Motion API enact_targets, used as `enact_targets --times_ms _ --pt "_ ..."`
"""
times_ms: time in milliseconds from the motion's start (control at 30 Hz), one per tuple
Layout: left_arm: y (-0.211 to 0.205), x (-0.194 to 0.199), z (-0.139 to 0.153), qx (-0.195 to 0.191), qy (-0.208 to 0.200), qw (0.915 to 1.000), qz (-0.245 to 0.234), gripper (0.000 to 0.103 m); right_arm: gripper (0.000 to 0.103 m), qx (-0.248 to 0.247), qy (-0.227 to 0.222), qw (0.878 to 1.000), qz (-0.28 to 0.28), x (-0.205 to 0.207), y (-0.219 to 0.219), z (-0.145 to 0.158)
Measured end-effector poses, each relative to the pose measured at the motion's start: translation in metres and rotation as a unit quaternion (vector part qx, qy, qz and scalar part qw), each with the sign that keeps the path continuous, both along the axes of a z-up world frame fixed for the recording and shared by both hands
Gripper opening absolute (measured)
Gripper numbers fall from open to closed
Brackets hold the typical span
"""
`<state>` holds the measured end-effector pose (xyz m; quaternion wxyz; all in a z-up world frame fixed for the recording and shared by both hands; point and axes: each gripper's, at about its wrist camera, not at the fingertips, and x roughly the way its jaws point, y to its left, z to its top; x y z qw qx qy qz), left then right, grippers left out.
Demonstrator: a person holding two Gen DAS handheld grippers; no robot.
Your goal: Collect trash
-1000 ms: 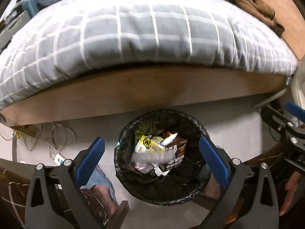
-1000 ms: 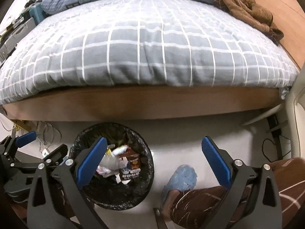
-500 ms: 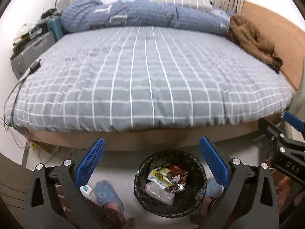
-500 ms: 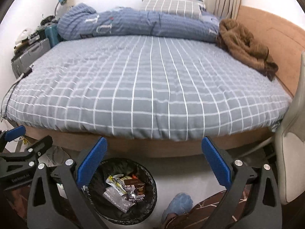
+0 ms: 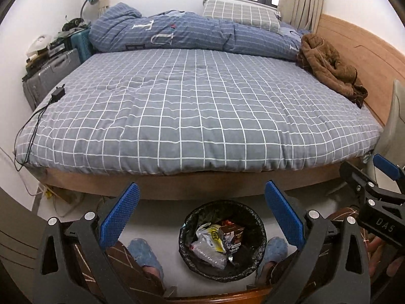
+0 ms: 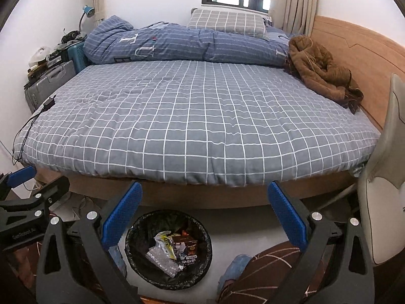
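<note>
A round bin with a black liner (image 5: 188, 230) stands on the floor at the foot of the bed; it also shows in the right wrist view (image 6: 131, 238). Inside lie a crushed clear bottle (image 5: 208, 253), a yellow wrapper (image 5: 212, 234) and a brown carton (image 5: 231, 235). My left gripper (image 5: 201, 215) is open and empty, held high above the bin. My right gripper (image 6: 202, 215) is open and empty, up and right of the bin. Each gripper shows at the edge of the other's view.
A bed with a grey checked cover (image 5: 197, 111) fills the view, with a blue duvet (image 5: 177, 34), a brown garment (image 5: 329, 65) and a charger with cable (image 5: 57, 93). Suitcases (image 5: 50, 76) stand left, a chair (image 6: 384, 190) right. The person's slippered feet (image 5: 144, 253) flank the bin.
Both grippers have risen and tilted up from close over the bin, so the whole bed and the window now show. Both stay open and empty.
</note>
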<state>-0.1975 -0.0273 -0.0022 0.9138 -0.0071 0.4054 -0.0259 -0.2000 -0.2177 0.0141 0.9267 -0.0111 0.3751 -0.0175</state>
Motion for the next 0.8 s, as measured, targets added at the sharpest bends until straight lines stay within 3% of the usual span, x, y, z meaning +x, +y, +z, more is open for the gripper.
enact_targets --times_ms 800 --pt "0.001 -0.012 0.013 0.004 -0.008 1.0 0.003 0.097 0.095 0.009 -0.004 1.0 0.0 -0.013 0.003 0.013"
